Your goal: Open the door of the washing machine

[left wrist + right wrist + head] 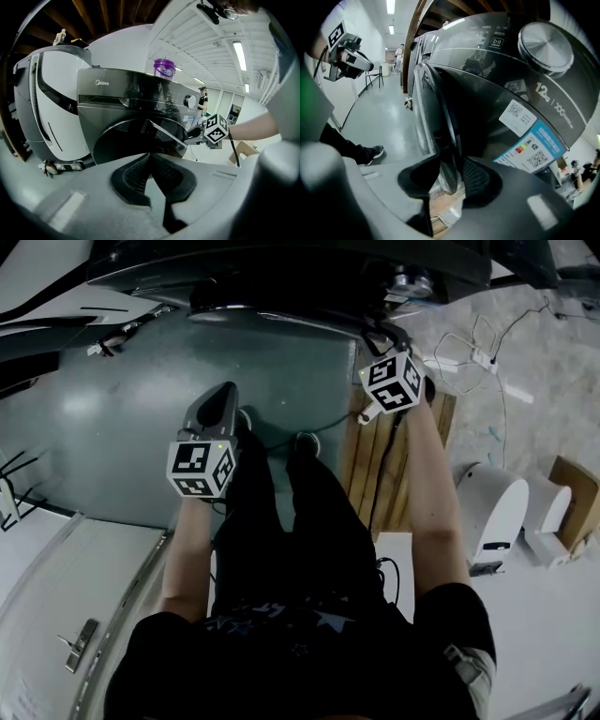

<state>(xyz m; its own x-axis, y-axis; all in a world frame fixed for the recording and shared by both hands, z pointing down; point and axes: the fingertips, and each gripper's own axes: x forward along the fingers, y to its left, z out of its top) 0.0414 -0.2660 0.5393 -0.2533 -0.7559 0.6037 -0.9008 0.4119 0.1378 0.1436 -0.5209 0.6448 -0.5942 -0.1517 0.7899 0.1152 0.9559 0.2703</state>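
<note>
1. Head view: grey-green floor, one washing machine at its top edge.
2. Right gripper grips the rim of the one door, which stands slightly ajar.
3. Left gripper is clenched and empty.

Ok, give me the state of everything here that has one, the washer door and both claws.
Washing machine door: ajar, its edge swung out from the front.
Right claw: shut on the door's edge.
Left claw: shut, nothing in it.
Purple container: upright on top of the washing machine.
</note>
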